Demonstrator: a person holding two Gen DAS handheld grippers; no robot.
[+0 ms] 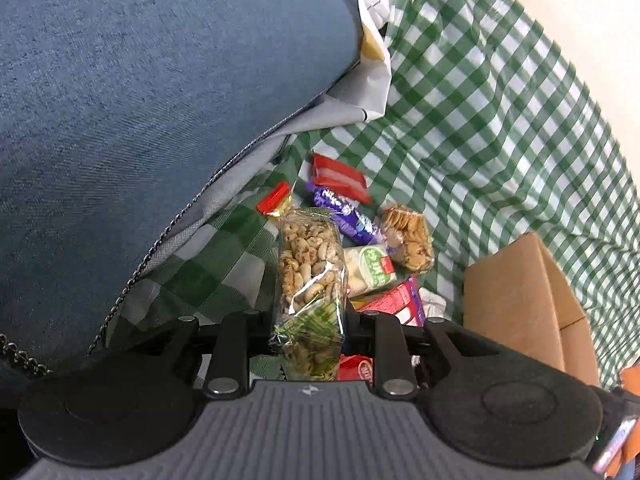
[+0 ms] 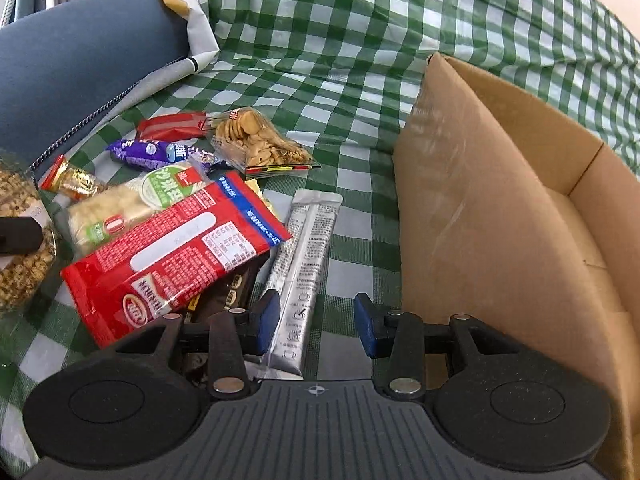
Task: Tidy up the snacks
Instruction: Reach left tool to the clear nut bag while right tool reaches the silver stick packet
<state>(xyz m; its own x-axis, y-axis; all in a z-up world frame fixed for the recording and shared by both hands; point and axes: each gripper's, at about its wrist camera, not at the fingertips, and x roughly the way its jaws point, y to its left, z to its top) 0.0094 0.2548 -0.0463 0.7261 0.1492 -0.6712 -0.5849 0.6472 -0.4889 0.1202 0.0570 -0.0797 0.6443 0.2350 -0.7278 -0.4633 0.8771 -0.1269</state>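
My left gripper (image 1: 308,320) is shut on a clear bag of peanuts (image 1: 310,268) and holds it upright above the snack pile; the bag also shows at the left edge of the right wrist view (image 2: 20,248). My right gripper (image 2: 316,320) is open, its blue pads either side of a silver sachet (image 2: 300,268) lying on the green checked cloth (image 2: 360,80). A big red packet (image 2: 172,256), a white-green packet (image 2: 132,200), a purple bar (image 2: 148,152), a red wrapper (image 2: 172,128) and a bag of round crackers (image 2: 260,144) lie to the left. An open cardboard box (image 2: 500,200) stands at the right.
A blue denim cushion (image 1: 140,120) with a chain edge fills the left. A white paper bag (image 1: 376,40) leans at the back. The cardboard box also shows in the left wrist view (image 1: 520,300). A dark brown packet (image 2: 228,292) lies under the red one.
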